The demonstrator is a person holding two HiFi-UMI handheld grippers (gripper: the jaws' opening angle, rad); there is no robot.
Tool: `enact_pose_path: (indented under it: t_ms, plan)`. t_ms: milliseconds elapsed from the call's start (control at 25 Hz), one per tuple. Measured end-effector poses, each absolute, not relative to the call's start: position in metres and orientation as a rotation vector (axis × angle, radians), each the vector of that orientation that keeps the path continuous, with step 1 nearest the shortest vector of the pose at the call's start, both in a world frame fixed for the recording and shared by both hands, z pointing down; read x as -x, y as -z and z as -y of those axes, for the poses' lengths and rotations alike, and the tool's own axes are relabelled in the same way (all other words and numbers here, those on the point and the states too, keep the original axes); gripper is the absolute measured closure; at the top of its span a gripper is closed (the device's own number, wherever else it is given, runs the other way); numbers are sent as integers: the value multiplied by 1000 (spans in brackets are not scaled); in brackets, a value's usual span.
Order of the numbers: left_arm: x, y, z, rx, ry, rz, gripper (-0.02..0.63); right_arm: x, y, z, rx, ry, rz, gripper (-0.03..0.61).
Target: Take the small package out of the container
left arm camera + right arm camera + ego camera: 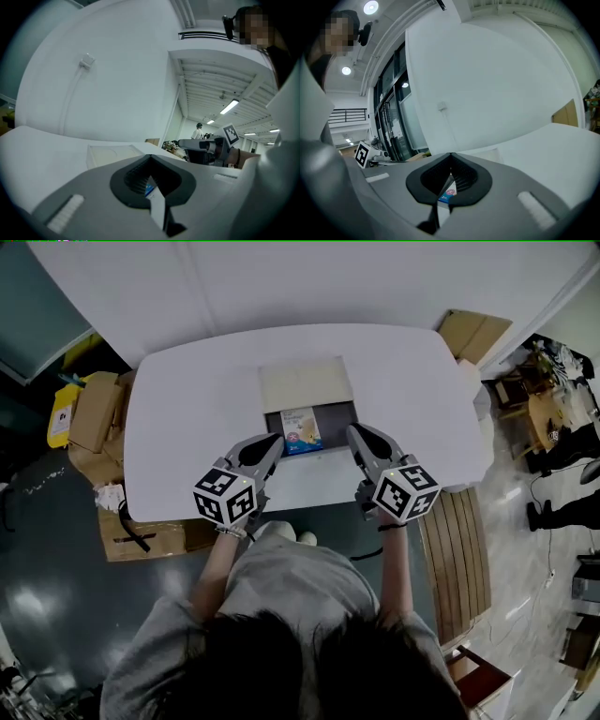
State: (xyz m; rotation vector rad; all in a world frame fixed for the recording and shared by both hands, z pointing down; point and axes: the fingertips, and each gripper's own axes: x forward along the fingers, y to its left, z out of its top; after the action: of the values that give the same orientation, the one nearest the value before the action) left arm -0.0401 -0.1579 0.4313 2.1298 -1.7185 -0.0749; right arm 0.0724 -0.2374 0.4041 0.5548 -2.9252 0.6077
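An open container with a dark inside sits mid-table, its cream lid folded back. A small blue-and-white package lies in its left half. My left gripper points at the container's left edge, close beside the package, jaws shut and empty. My right gripper is at the container's right edge, also shut with nothing held. Through the left gripper a sliver of the package shows. The right gripper frames the same package.
The white table has rounded corners, and a white flap of the container lies toward me. Cardboard boxes stand on the floor at the left. A wooden slatted bench is at the right, and a person stands far off.
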Motion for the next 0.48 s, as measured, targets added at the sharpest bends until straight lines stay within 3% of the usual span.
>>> enact_pose_path:
  t_ms: [480]
  plan:
    - [65,-453,167,-2018,63,1706,618,-30,-432,256,-455,-641,2831,566]
